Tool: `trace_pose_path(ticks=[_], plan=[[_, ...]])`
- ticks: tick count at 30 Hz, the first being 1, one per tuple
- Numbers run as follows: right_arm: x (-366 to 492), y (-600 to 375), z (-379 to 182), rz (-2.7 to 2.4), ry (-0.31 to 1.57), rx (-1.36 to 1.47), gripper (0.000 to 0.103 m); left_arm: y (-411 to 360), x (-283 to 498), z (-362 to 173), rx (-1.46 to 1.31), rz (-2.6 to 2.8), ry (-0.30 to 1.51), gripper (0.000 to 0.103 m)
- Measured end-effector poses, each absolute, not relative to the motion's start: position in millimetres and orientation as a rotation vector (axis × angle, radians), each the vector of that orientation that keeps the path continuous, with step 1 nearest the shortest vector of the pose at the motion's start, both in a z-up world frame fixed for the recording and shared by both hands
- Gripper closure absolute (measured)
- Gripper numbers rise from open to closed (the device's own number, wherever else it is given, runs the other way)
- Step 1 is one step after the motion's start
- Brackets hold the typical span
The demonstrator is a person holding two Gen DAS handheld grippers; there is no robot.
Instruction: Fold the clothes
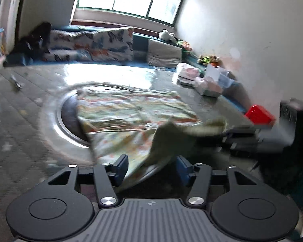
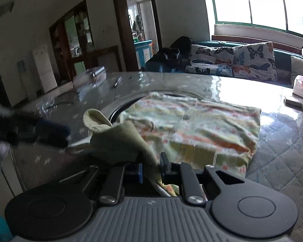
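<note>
— What is around the cloth, seen from the left gripper?

— The patterned garment (image 1: 131, 117) lies on a grey quilted table (image 1: 20, 141) with a round metal ring (image 1: 59, 121) set in it. The cloth covers part of that ring. A red box (image 1: 260, 115) and some pale boxes (image 1: 210, 80) sit off to the right by the wall. Butterfly cushions (image 1: 91, 44) lie on the bench under the window. The left gripper (image 1: 151, 167) is spread wide, and a lifted corner of the cloth hangs between its blue pads (image 1: 122, 167), which do not press on it.

— Which way does the cloth run there?

— Its long side runs from near the gripper away toward the window.

— And from the right gripper?

— The right gripper (image 2: 151, 171) is pinched tight on a pale green edge of the garment (image 2: 192, 125), which curls up to the left. The rest lies flat on the table (image 2: 282, 151), stretching to the right. The other gripper is a dark blur at the left. A pen (image 2: 117, 81) lies farther back.
</note>
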State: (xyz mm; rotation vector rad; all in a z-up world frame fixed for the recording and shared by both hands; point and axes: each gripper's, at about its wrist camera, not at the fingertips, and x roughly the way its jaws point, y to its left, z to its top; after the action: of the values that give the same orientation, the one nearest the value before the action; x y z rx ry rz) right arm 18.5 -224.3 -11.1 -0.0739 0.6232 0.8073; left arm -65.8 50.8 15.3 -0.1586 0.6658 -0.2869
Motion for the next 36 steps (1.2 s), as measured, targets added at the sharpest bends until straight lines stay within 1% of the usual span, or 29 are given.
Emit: trace_pose_path(ticks=[2, 4, 10, 12, 13, 14, 16, 17, 22, 32, 36], plan=[[23.4, -222.0, -7.2, 0.802, 0.617, -0.06, 0.089, 48.5, -70.3, 11.4, -0.097, -0.257, 0.648, 0.038], [26.2, -219.9, -4.4, 0.797, 0.608, -0.057, 0.089, 41.9, -72.1, 6.4, -0.018, -0.241, 0.623, 0.035], [29.5, -218.8, 1.3, 0.789, 0.589, -0.043, 0.09, 19.5, -69.1, -11.0, 0.223, -0.226, 0.556, 0.036], [28.9, -220.4, 0.1, 0.785, 0.588, -0.036, 0.091, 16.1, -68.0, -16.0, 0.285, -0.233, 0.532, 0.046], [28.7, -221.3, -0.4, 0.783, 0.588, -0.033, 0.092, 15.2, -67.0, -18.0, 0.312, -0.236, 0.523, 0.057], [28.4, -222.1, -1.0, 0.782, 0.588, -0.03, 0.092, 16.0, -64.8, -19.3, 0.318, -0.236, 0.526, 0.073], [26.2, -224.3, -2.8, 0.78, 0.586, -0.022, 0.093, 17.8, -60.7, -21.5, 0.327, -0.237, 0.53, 0.09], [23.7, -225.7, -3.1, 0.78, 0.583, -0.019, 0.094, 19.4, -60.7, -20.2, 0.315, -0.237, 0.529, 0.093], [1.8, -237.5, 6.9, 0.791, 0.543, -0.007, 0.094, 23.7, -75.5, -7.8, 0.278, -0.256, 0.498, 0.096], [-68.0, -266.9, 39.4, 0.877, 0.535, -0.032, 0.095, 25.0, -140.0, 20.8, 0.21, -0.329, 0.505, 0.097], [-57.3, -263.7, 46.1, 0.868, 0.534, -0.032, 0.095, 27.0, -134.1, 27.1, 0.192, -0.317, 0.497, 0.097]])
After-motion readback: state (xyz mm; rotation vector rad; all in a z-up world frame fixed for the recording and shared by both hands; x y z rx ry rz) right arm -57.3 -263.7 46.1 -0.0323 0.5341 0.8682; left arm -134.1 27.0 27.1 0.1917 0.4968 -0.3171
